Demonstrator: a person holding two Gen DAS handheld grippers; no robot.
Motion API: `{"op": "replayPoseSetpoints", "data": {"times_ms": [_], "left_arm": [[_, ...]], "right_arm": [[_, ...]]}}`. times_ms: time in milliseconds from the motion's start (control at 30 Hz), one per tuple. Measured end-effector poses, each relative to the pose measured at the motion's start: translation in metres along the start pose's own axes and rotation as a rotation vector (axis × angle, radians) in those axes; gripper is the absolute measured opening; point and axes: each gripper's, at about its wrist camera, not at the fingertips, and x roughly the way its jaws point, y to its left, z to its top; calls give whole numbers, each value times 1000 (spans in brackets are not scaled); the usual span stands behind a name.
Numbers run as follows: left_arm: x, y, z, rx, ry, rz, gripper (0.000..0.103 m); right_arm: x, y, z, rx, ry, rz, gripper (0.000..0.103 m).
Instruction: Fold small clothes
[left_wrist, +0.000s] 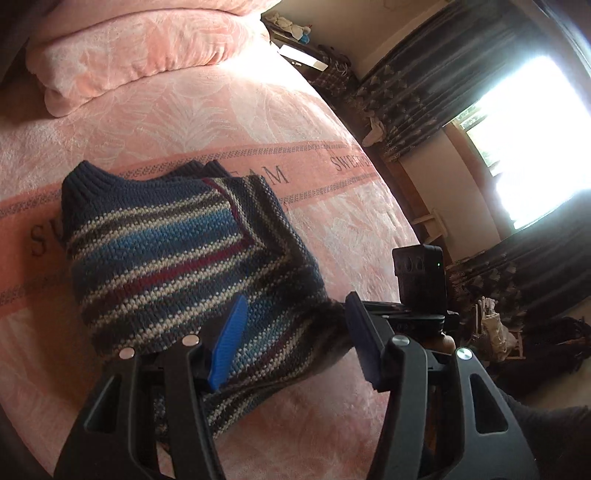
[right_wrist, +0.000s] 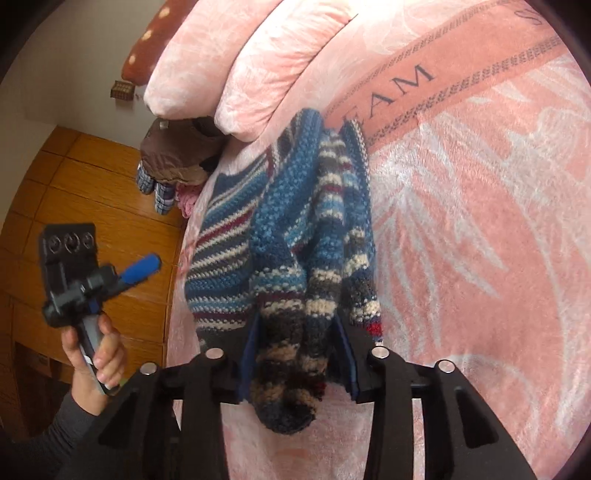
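Striped knit sweater on pink fleece blanket.
Right gripper clamps bunched sleeve; left gripper spread, empty; puffy pillows behind.

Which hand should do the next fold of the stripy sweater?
The right gripper: I'd guess it, since its jaws are already clamped on a bunched part of the sweater. The left gripper is open and holds nothing.
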Motion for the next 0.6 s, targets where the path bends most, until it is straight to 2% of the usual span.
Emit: {"op": "replayPoseSetpoints", "data": {"times_ms": [33,67,133,200,233,267,300,400,467,500,533,600], "left_arm": [[-3,4,-7,-6,-5,-17,54],[-6,7,-13,-14,-15,-33,54],[-8,14,-20,-39,-25,-55,54],[-7,19,-24,-64,-20,-81,54],[-7,20,-26,-63,-18,-82,54],[-6,21,-27,-62,-22,-92,54],[-6,22,-28,-68,-26,-113,54],[4,29,-33,-81,-18,-138,54],[18,38,-38,-101,10,-122,54],[25,44,-40,-119,24,-106,54],[30,50,-43,-142,37,-110,53],[32,54,-45,-154,36,-129,52]], "right_arm": [[-8,4,8,-11,-50,-15,51],[-8,7,17,-14,-60,-16,51],[8,11,32,-9,-23,2,51],[34,13,42,-8,51,-7,51],[46,11,45,1,95,-12,46],[51,13,48,-24,111,-35,16],[49,18,50,-67,80,-79,13],[29,14,54,-77,-37,-94,12],[45,0,50,-78,15,-152,13],[53,-8,48,-64,63,-127,14],[52,-13,46,-46,68,-89,15],[34,-20,51,6,13,-17,25]]}}
